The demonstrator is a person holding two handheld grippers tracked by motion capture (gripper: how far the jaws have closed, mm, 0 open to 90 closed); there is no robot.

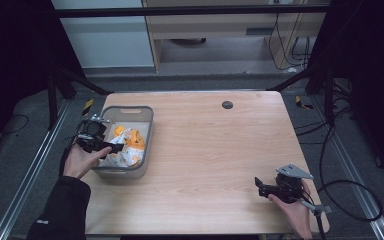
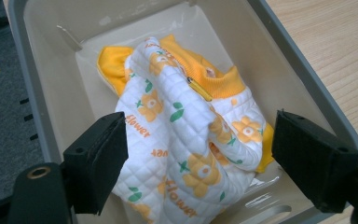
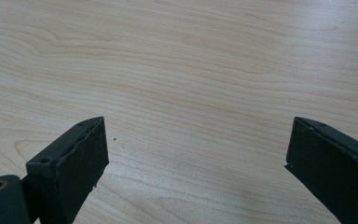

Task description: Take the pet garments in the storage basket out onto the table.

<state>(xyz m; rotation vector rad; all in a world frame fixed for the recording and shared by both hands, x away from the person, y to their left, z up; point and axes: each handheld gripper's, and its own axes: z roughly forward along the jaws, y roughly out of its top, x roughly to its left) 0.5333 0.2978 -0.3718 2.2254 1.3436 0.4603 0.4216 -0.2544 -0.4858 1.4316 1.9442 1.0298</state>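
Note:
A grey plastic basket [image 1: 150,127] stands at the table's left side. In it lies a crumpled white quilted garment [image 2: 182,135] with orange flowers and orange trim, also seen from above as the garment [image 1: 127,147]. My left gripper [image 1: 111,146] hovers over the basket's left rim, open; in the left gripper view the left gripper [image 2: 198,156] has its jaws wide on either side of the cloth, above it. My right gripper [image 1: 260,186] is open near the table's front right, and the right gripper [image 3: 196,163] looks down on bare wood.
The wooden table [image 1: 210,150] has a small dark round cap [image 1: 227,104] near its far edge. Black frame bars and cables run round the table on the floor, with a cable loop [image 1: 350,200] at the right.

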